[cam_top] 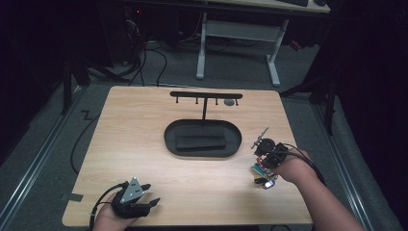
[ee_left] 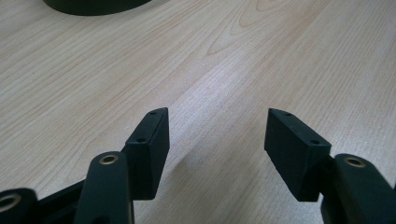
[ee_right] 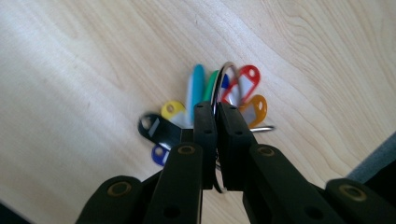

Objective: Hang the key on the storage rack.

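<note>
My right gripper is shut on a metal key ring that carries several coloured plastic key tags: red, orange, green, light blue, yellow, black and blue. The ring runs between the two pads, and the tags fan out below it over the wooden table. In the high view the right gripper points down near the table's right edge with the bunch of tags under it. My left gripper rests at the front left of the table. Its jaws stand open with nothing between them.
A black oval tray holding a flat black block sits at the table's middle. Behind it stands a black T-shaped rack with small hooks, and a small grey thing is at its right end. A desk frame stands on the floor beyond.
</note>
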Action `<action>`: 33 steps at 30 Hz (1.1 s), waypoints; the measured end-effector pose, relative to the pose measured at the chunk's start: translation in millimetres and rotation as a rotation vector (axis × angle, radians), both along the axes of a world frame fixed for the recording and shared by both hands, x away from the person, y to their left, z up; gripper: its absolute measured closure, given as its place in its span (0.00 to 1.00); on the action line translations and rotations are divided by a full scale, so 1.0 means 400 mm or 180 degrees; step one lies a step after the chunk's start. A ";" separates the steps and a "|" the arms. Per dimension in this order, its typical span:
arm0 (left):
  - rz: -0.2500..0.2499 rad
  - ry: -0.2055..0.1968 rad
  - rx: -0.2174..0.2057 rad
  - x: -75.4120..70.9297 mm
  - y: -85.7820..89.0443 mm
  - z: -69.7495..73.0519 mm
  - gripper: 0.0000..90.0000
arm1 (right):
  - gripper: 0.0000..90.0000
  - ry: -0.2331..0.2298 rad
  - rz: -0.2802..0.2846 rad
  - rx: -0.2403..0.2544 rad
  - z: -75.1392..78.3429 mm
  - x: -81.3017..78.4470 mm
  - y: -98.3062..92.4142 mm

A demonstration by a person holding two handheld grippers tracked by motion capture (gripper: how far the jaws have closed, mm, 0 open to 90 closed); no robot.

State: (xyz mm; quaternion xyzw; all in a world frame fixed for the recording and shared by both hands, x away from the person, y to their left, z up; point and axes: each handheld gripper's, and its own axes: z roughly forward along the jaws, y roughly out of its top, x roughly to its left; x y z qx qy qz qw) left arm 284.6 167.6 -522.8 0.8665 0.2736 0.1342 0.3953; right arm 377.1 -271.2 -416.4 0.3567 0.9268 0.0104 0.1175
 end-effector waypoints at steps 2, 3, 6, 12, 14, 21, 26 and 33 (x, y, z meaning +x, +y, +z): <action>0.0000 0.0002 0.0004 0.001 0.001 0.000 0.45 | 0.97 -0.0013 0.0017 -0.0027 0.015 -0.006 0.001; -0.0001 0.0004 0.0003 0.001 0.001 -0.001 0.45 | 0.97 -0.0039 0.0035 -0.0046 0.023 -0.009 0.001; -0.0002 0.0016 0.0005 0.002 0.003 -0.001 0.45 | 0.97 -0.0031 0.0065 -0.0066 0.046 -0.016 0.003; 0.0006 0.0012 -0.0014 0.002 0.004 -0.001 0.45 | 0.98 -0.0002 0.0103 -0.0041 0.098 -0.025 0.007; 0.0004 0.0013 -0.0012 0.002 0.004 -0.001 0.45 | 0.97 0.0009 0.0110 -0.0009 0.114 -0.027 0.009; 0.0004 0.0010 -0.0041 0.003 0.007 -0.001 0.45 | 0.97 -0.0001 0.0106 0.0100 0.171 -0.031 0.013; 0.0002 0.0009 -0.0040 0.003 0.007 -0.002 0.45 | 0.97 0.0015 0.0098 0.0186 0.201 -0.032 0.019; -0.0006 0.0012 -0.0038 0.002 0.006 -0.003 0.45 | 0.97 -0.0016 0.0094 0.0198 0.251 -0.029 0.033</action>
